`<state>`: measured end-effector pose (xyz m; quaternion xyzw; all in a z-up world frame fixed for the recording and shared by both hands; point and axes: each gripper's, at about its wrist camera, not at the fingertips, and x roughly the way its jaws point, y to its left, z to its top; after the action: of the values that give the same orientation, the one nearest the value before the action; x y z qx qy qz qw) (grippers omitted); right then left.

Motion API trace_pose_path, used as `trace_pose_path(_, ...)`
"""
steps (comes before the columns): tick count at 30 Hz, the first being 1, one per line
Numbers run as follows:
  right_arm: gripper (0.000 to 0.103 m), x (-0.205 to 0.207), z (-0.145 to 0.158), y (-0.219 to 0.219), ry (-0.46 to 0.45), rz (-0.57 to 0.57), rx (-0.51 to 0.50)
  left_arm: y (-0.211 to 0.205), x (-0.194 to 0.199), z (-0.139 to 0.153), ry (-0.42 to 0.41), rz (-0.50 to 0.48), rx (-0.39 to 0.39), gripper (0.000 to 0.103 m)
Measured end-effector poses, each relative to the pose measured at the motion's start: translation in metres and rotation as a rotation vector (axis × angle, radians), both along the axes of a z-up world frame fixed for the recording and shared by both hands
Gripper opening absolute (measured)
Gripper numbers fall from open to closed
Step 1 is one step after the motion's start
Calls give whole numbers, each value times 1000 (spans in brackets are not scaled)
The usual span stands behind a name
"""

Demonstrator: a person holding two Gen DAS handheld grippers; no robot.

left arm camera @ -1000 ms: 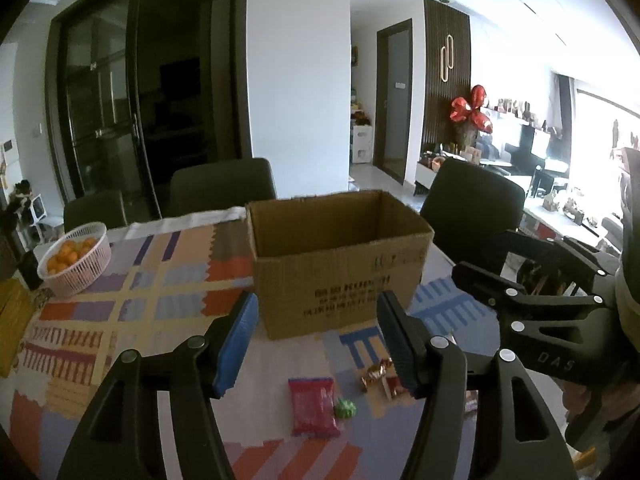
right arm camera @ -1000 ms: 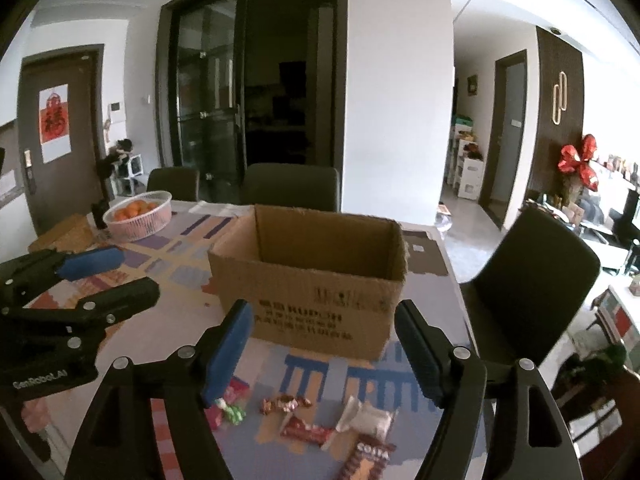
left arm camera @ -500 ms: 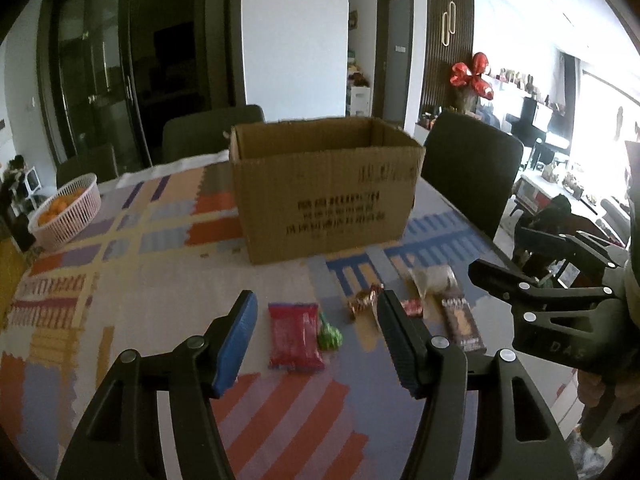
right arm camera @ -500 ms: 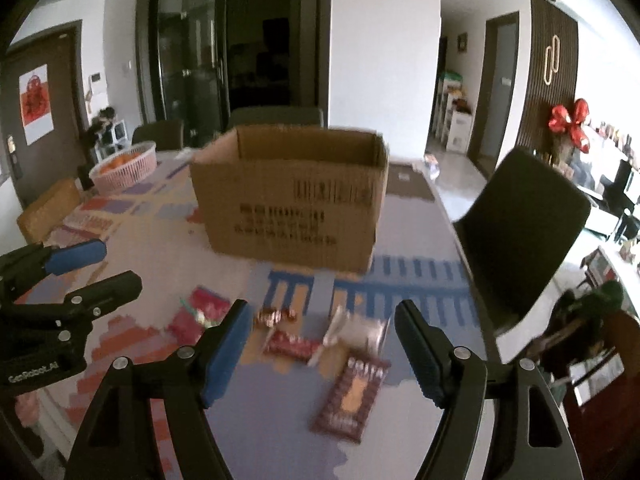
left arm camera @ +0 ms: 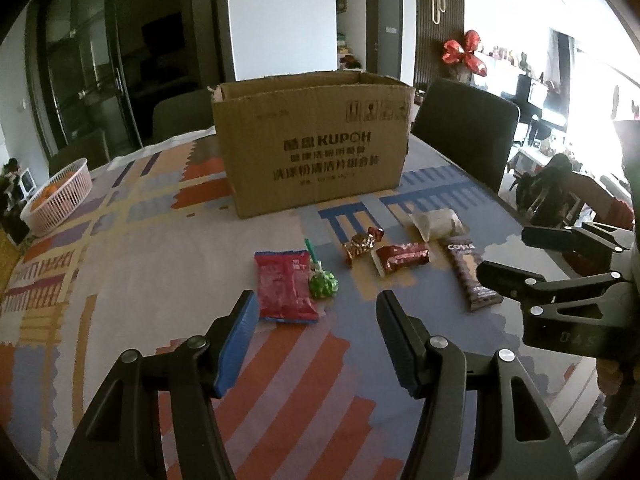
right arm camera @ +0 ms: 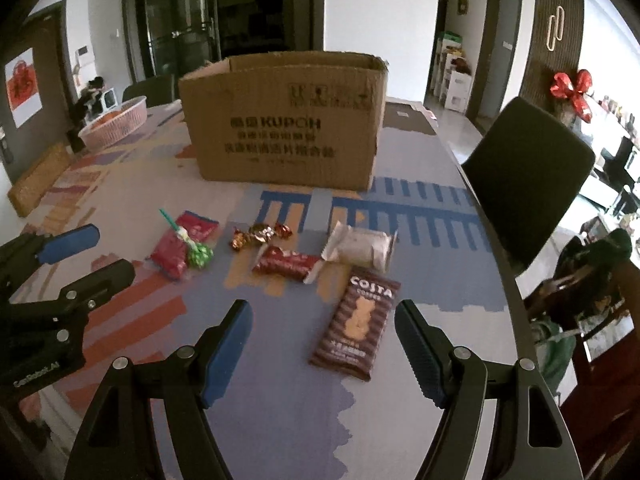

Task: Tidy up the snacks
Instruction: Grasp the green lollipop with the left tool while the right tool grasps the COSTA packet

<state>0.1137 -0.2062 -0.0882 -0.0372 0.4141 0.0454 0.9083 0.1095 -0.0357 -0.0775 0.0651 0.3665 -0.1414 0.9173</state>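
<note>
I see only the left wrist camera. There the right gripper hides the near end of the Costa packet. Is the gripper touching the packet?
Observer: No. In the right wrist view the right gripper is open, and the Costa packet lies free on the table just ahead of it.
Operator: Does anything lie on the packet?
Observer: Nothing. Its whole face shows, with a bear printed on it.
Operator: Is it in line with the gripper?
Observer: Not quite. It is tilted, with the far end leaning to the right.
</note>
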Motion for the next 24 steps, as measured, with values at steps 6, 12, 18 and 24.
trace_pose_path(6,74,2,-13,-5,4,-32,-1,-3,10,-15,26,4,2,51)
trace_pose_path(12,74,14,-28,-12,37,-67,15,-7,26,-28,43,-4,11,42)
trace_pose_path(18,74,23,-36,-17,49,-97,27,-12,41,-38,50,-13,9,37)
trace_pose_path(24,69,32,-41,-22,55,-116,21,-16,52,-48,61,-24,21,34)
